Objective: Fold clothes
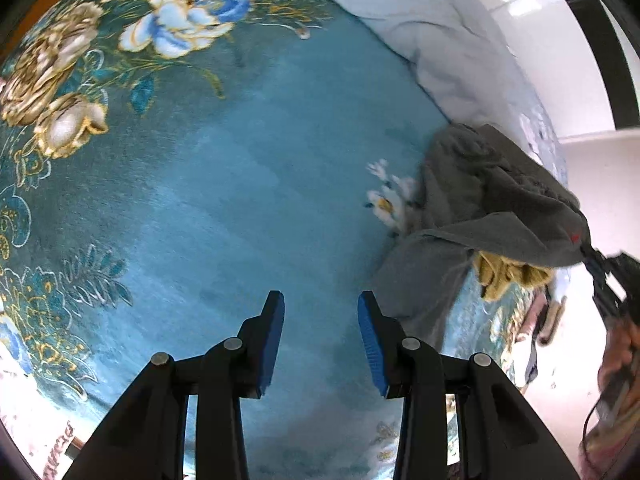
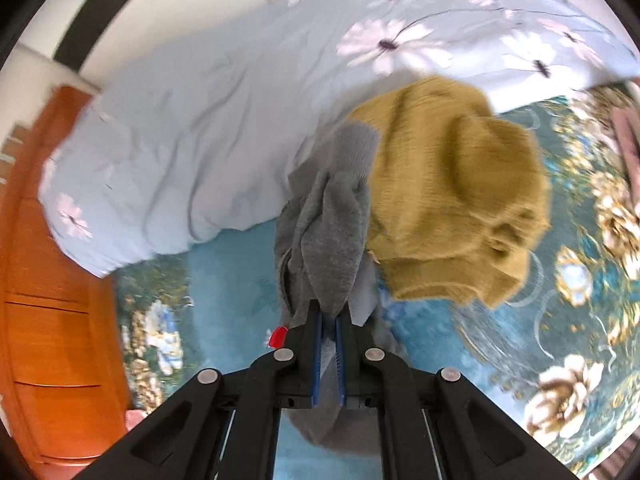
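Presently the right tongs (image 2: 329,336) are pinching a bunched edge of the grey garment (image 2: 332,236), lifted off the teal floral bedspread (image 1: 240,184). Left tongs (image 1: 321,340) are spread and hold nothing, above bare bedspread. A mustard knit (image 2: 452,192) lies just beside the garment. Judged step: picking up for spreading. Next move calls for the left tongs taking a second edge to lay it flat.

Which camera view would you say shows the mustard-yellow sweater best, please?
The right wrist view: the mustard-yellow sweater lies bunched on the teal bedspread, almost wholly visible beside the grey garment. The left wrist view shows only a small patch peeking from under that grey garment.
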